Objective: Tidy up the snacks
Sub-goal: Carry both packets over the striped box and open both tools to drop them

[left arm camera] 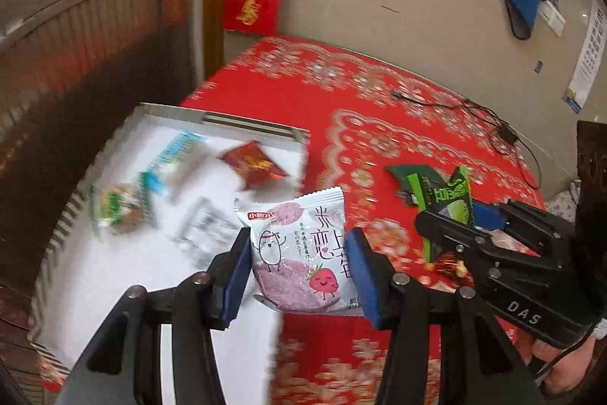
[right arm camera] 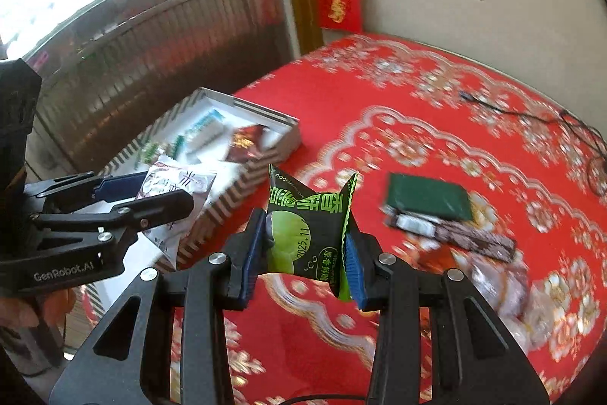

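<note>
While snacks [left arm camera: 250, 164] lie inside, the striped box [left arm camera: 250, 124] sits open.

Box snacks [left arm camera: 125, 211] blurred; labels prob. unreadable.

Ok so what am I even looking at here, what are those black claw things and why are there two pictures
These are two hand-held grippers, each worked by a person, each with a fisheye camera looking along its fingers. One picture comes from each. The left gripper is shut on a white and pink snack packet, held over the edge of a white box that already holds several snacks. The right gripper is shut on a green snack packet. More snacks lie on the red patterned tablecloth.
</note>
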`<act>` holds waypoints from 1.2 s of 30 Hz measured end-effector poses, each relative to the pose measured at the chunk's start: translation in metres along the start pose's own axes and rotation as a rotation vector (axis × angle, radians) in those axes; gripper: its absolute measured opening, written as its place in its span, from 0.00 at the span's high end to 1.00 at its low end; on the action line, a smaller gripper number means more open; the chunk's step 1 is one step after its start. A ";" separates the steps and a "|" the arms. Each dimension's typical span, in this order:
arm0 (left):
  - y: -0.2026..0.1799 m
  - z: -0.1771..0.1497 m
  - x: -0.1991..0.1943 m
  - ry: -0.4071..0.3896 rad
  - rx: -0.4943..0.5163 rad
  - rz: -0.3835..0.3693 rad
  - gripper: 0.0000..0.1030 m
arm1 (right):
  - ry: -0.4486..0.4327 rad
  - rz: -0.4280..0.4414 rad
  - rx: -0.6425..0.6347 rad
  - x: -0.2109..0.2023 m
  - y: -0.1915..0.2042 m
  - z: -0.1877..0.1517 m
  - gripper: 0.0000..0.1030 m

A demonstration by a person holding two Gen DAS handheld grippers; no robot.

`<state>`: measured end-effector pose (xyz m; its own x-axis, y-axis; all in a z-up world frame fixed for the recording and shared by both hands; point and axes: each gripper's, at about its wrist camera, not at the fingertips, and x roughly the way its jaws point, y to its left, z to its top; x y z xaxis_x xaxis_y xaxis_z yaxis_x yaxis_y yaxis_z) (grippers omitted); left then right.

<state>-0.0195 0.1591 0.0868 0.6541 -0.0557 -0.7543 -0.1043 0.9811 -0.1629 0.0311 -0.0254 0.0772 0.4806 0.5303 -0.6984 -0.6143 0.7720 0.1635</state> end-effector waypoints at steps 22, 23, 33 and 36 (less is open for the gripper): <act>0.111 -0.015 0.025 0.108 -0.071 0.130 0.49 | 0.167 0.128 -0.134 0.121 0.101 0.049 0.64; 0.112 -0.016 0.027 0.113 -0.072 0.130 0.49 | 0.176 0.127 -0.133 0.127 0.102 0.050 0.64; 0.117 -0.018 0.036 0.135 -0.070 0.139 0.49 | 0.214 0.105 -0.136 0.154 0.107 0.059 0.63; 0.116 -0.019 0.040 0.143 -0.069 0.141 0.49 | 0.218 0.098 -0.137 0.159 0.109 0.061 0.63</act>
<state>-0.0202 0.2672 0.0257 0.5166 0.0507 -0.8547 -0.2416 0.9663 -0.0887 0.0783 0.1646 0.0266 0.2772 0.5008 -0.8200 -0.7376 0.6578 0.1524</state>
